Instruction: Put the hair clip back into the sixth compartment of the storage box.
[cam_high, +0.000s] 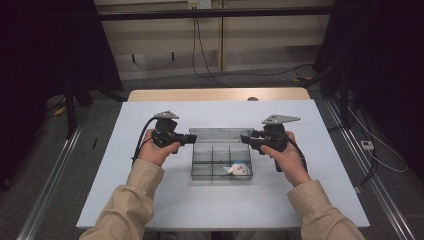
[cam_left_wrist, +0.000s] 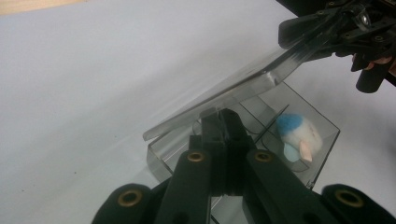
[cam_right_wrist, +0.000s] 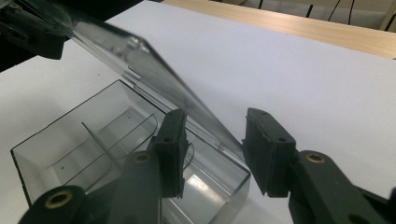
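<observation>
Flanking the clear box (cam_high: 222, 160): left gripper (cam_high: 192, 138) jaws shut on its wall, right gripper (cam_high: 243, 139) jaws parted astride its lid (cam_right_wrist: 154, 70).

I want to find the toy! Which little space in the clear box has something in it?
The near right space of the clear box, nearest the person's right hand. It holds a small blue and white toy; the other spaces look bare.

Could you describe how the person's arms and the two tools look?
Both arms wear beige long sleeves. The left tool and right tool are black, each with a grey three-cornered plate on top and a black cable trailing. Brass-coloured rivets mark the jaw joints.
</observation>
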